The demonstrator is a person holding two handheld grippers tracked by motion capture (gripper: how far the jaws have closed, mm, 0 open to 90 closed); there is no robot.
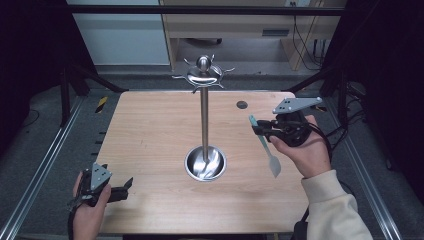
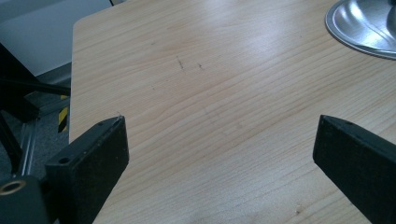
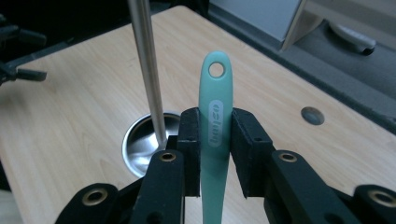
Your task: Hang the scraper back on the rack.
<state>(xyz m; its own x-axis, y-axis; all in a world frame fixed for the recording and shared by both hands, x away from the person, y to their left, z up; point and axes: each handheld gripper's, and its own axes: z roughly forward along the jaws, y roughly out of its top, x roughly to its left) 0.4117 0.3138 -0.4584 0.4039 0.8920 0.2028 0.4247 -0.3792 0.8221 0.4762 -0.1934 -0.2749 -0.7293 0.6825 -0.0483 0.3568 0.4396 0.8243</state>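
We find the right gripper held above the right half of the table, clear of the wood. It grasps a teal spatula by the handle. In the right gripper view the two black jaws press the handle from both sides, and the spatula stands between them with its hanging hole at the top, above the jaws. In the high view the pale blade hangs below the gripper, toward the near edge of the table, and the handle end pokes out on the far side of the jaws. We cannot tell from that view whether the blade tip touches the wood.

We note a steel stand at the middle of the table: a round dish at the foot, an upright pole, and a crown of hooks at the top. The spatula is to the right of the pole and apart from it; in the right gripper view the pole rises just left of the handle.

The left gripper rests low at the near left corner, in the person's hand. Its jaws stand wide apart with bare wood between them, grasping nothing. The dish shows at the top right of the left gripper view.
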